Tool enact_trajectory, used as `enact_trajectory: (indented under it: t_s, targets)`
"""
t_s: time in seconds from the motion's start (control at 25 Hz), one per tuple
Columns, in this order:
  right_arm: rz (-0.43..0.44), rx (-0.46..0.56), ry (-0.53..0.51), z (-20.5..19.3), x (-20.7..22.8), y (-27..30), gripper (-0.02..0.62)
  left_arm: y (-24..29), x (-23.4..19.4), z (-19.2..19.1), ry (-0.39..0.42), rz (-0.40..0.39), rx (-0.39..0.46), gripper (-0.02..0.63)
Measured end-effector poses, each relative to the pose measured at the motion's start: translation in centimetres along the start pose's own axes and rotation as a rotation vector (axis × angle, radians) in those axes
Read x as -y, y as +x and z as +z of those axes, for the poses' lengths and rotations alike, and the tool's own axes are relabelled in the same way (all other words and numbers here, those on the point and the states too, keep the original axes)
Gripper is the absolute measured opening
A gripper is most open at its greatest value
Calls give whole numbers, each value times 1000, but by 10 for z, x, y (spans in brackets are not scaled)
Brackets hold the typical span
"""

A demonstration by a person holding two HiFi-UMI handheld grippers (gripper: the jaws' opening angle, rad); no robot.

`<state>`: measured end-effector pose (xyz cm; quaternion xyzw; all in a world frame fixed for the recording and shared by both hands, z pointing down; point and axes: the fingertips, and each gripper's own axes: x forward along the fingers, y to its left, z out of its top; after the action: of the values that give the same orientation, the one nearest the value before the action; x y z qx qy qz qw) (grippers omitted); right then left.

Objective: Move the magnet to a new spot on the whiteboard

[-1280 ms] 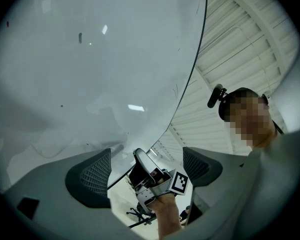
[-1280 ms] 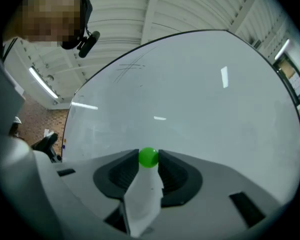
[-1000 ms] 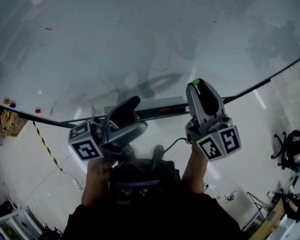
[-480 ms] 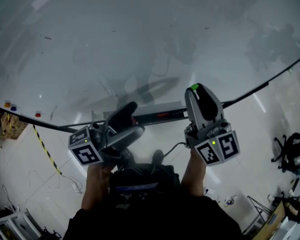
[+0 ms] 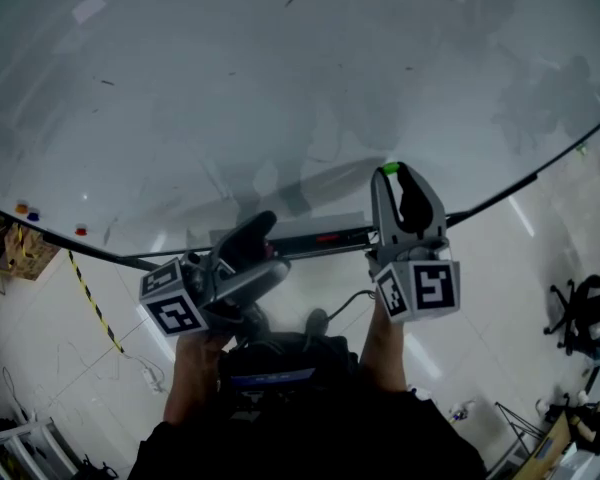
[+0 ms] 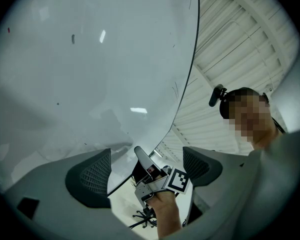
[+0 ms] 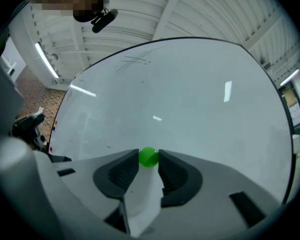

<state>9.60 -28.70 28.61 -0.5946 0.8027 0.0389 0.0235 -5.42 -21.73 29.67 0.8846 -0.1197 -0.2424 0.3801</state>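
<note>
A small round green magnet point(image 7: 149, 157) is pinched between the tips of my right gripper point(image 7: 149, 159), close in front of the large whiteboard point(image 7: 180, 104). In the head view the green magnet point(image 5: 389, 167) shows at the tip of the right gripper point(image 5: 391, 171), near the whiteboard point(image 5: 280, 88) above its lower edge. My left gripper point(image 5: 260, 224) is held lower and to the left, pointing toward the board's tray. In the left gripper view its jaws point(image 6: 146, 169) stand wide apart with nothing between them; the right gripper's marker cube point(image 6: 177, 180) shows through the gap.
Three small magnets, orange point(image 5: 21, 208), blue point(image 5: 33, 215) and red point(image 5: 81, 231), sit at the board's lower left. A dark tray point(image 5: 310, 239) runs along the board's lower edge. Faint pen marks point(image 7: 135, 60) lie near the board's top. An office chair point(image 5: 580, 313) stands on the floor at right.
The right gripper with the green magnet has turned slightly and stayed near the board. The view has shifted a little upward along the board. The left gripper has barely moved.
</note>
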Motion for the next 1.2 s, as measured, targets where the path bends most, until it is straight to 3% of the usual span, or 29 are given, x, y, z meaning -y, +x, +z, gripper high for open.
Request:
enact_trajectory:
  t_s: [0.52,0.68,0.96,1.2]
  targets:
    - [-135,17,-203,11,-4,16,150,-8,3,5,19,11,24,442]
    - [-145,13,-212,12,-3,10,152,-7,5,0,23,19,11,442]
    - [-92,29,-151,11,-9,9,153,-7,-2,2,13,15,7,442]
    - [88,58,30,10,-14,-2,153,0,-6,-3,4,10,0,442]
